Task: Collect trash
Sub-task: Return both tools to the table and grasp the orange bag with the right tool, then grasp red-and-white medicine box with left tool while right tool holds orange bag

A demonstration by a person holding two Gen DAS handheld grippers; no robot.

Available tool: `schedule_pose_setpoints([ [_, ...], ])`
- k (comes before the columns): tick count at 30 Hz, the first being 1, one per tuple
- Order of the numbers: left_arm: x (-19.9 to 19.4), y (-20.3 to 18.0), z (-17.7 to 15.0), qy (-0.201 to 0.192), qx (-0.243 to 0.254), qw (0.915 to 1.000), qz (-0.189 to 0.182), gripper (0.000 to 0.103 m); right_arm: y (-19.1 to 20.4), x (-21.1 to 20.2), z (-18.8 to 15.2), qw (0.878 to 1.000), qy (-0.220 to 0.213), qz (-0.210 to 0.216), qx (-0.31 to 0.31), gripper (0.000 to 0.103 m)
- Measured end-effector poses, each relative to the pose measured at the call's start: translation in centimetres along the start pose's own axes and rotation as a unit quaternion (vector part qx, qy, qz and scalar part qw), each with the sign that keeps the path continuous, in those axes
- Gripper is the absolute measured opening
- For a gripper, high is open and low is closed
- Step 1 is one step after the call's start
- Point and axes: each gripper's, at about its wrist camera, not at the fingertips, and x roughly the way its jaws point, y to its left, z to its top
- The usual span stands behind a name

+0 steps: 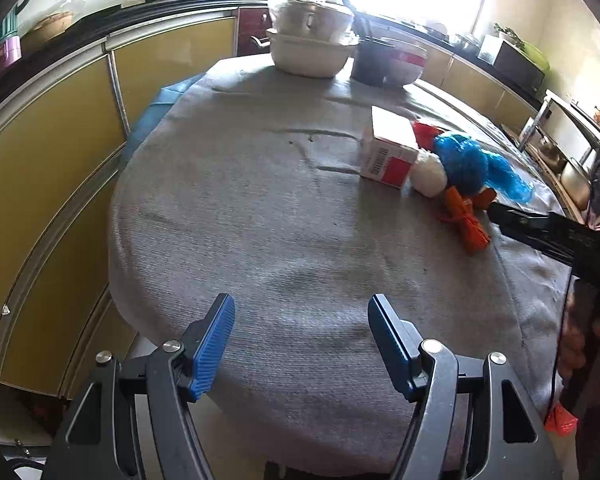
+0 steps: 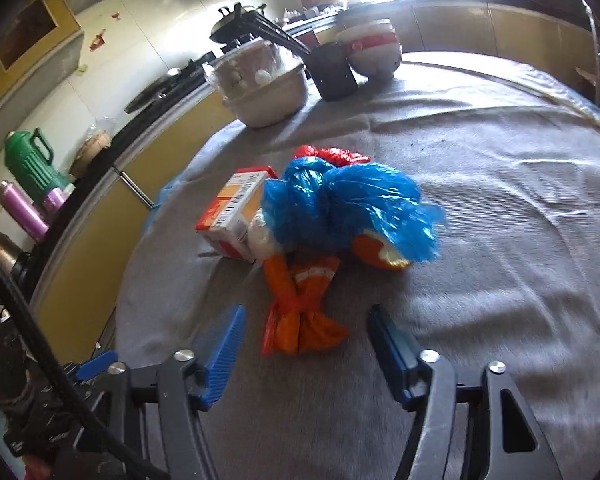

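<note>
The trash sits bunched toward the right side of the tabletop (image 1: 260,220): a knotted orange bag (image 2: 300,304) nearest us, behind it a crumpled blue bag (image 2: 348,208) touching a red-and-white carton (image 2: 236,208), a white wad (image 1: 428,174) and something red (image 2: 332,156), likely another bag, though it is mostly hidden. We judge the pile was gathered so it can be taken piece by piece. Our right gripper (image 2: 304,344) stands apart-jawed with the orange bag's tail between its pads, not pinched. Our left gripper (image 1: 302,344) hangs wide and empty over bare cloth near the front edge. Bowls (image 1: 312,48) crowd the far edge.
</note>
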Motion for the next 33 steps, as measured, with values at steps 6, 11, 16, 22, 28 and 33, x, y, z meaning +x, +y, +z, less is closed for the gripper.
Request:
schedule_pose_setpoints([
  [6, 0.1, 0.4, 0.7, -0.002, -0.003, 1.0, 0.008, 0.07, 0.6, 3.0, 0.3, 1.0, 0.024, -0.01, -0.01, 0.039],
  [11, 0.2, -0.5, 2.7, -0.007, 0.01, 0.9999, -0.004, 0.07, 1.2, 2.5, -0.6, 0.999, 0.019, -0.017, -0.028, 0.037],
  [16, 1.3, -2.6, 6.0, -0.01, 0.032, 0.9992, -0.021, 0.075, 0.6, 0.3, -2.1, 0.999, 0.015, -0.019, -0.028, 0.037],
  [22, 5.1, -6.7, 9.6, 0.007, 0.075, 0.9969, -0.02, 0.078, -0.1, -1.1, -3.3, 0.999, 0.022, -0.016, -0.02, 0.037],
  [28, 8.4, -8.4, 11.2, 0.011, 0.103, 0.9946, 0.003, 0.078, -0.8, -0.6, -3.7, 1.0, 0.027, 0.0, -0.004, 0.037],
  [33, 9.9, -8.3, 11.9, 0.011, 0.09, 0.9957, -0.016, 0.078, -0.8, -0.6, -3.7, 1.0, 0.024, 0.002, -0.008, 0.037],
])
